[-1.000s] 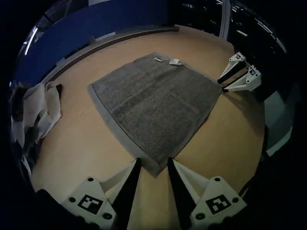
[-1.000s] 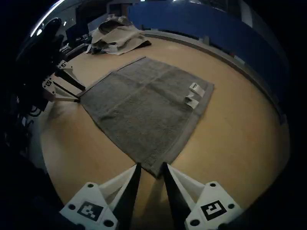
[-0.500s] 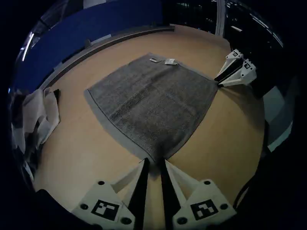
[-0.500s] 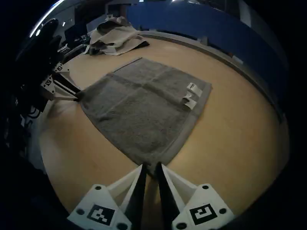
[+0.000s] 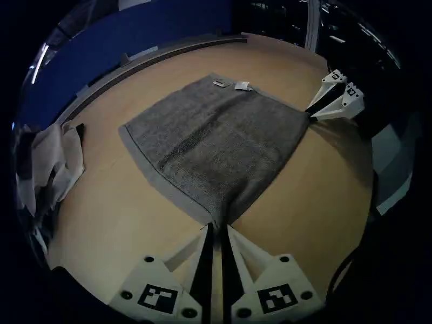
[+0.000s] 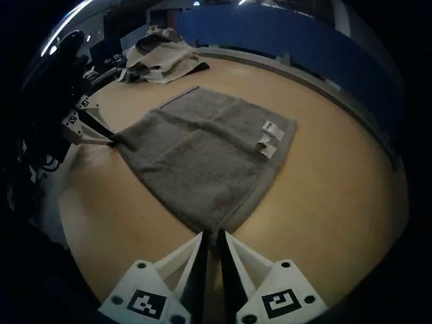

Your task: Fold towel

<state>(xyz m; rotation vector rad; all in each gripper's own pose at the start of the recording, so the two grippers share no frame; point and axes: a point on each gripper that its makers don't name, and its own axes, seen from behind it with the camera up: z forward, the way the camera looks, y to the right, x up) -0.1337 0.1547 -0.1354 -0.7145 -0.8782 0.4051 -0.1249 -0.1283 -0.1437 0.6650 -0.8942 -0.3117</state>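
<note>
left tool [image 5: 216, 228] nips towel [image 5: 216, 135] corner | right tool [image 6: 211, 234] nips neighbouring corner

Dim light falls on a pale wooden table [image 5: 102, 216], bounded along its far edge by a grey rail [image 5: 162, 55] and a blue partition [image 5: 135, 29]. A heap of cream cloths [image 6: 159, 54] lies at one far corner. Beyond the table the room is dark, broken by one bright strip of light [image 6: 62, 29].
</note>
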